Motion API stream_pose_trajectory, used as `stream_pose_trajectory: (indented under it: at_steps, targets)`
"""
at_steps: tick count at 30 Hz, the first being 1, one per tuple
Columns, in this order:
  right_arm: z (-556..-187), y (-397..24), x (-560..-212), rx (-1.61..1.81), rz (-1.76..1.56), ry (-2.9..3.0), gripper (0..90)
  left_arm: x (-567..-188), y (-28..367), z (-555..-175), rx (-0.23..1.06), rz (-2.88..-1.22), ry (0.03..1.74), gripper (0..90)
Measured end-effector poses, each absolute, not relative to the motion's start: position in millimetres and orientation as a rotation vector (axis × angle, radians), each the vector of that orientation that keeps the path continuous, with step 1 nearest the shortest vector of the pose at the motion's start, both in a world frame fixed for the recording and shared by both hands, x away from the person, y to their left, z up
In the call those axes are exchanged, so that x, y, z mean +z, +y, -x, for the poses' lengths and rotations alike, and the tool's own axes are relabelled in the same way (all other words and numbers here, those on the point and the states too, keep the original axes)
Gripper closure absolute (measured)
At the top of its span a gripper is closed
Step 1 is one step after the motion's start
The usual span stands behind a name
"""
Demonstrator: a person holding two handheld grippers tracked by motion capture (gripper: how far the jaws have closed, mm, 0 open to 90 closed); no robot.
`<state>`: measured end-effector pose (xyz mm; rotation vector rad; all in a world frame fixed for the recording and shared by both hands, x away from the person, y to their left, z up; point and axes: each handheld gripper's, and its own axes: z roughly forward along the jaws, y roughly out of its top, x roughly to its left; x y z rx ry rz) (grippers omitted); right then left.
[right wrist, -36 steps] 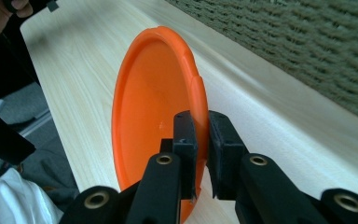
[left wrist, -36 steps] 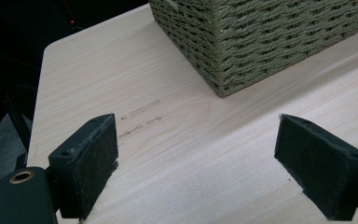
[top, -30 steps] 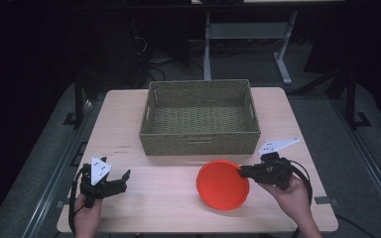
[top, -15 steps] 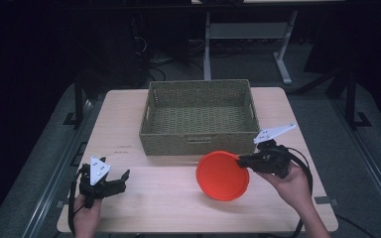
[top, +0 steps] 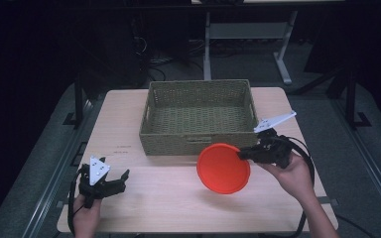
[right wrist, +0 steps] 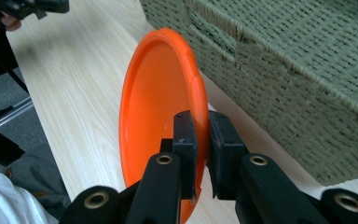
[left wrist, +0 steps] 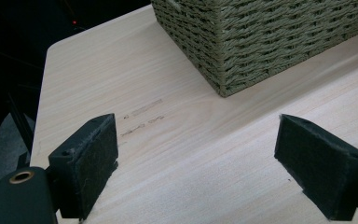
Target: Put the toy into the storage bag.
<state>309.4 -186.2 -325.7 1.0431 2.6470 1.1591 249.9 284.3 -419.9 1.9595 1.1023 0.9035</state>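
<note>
Right gripper (right wrist: 199, 140) pinches orange plate (top: 223, 167) by rim, tilted on edge, just before wicker basket (top: 197, 141) front wall. Left gripper (left wrist: 209, 163) spread, empty, farther.

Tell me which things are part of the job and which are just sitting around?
Part of the job:
- orange plate, pinched at its rim by the right gripper
- woven basket, right behind the plate

Just sitting around:
- left gripper, fingers wide apart, holding nothing
- pencil-like marks on the table
- white metal stand on the floor behind
</note>
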Motion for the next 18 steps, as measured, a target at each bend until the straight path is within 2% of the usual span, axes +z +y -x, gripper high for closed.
stream_pose_trajectory:
  at_steps: [18]
  targets:
    - [-327, -178, -295, 1.121, -1.037, 2.642, 82.2, -419, 286, -249, 0.907, -1.951, 1.111, 12.8]
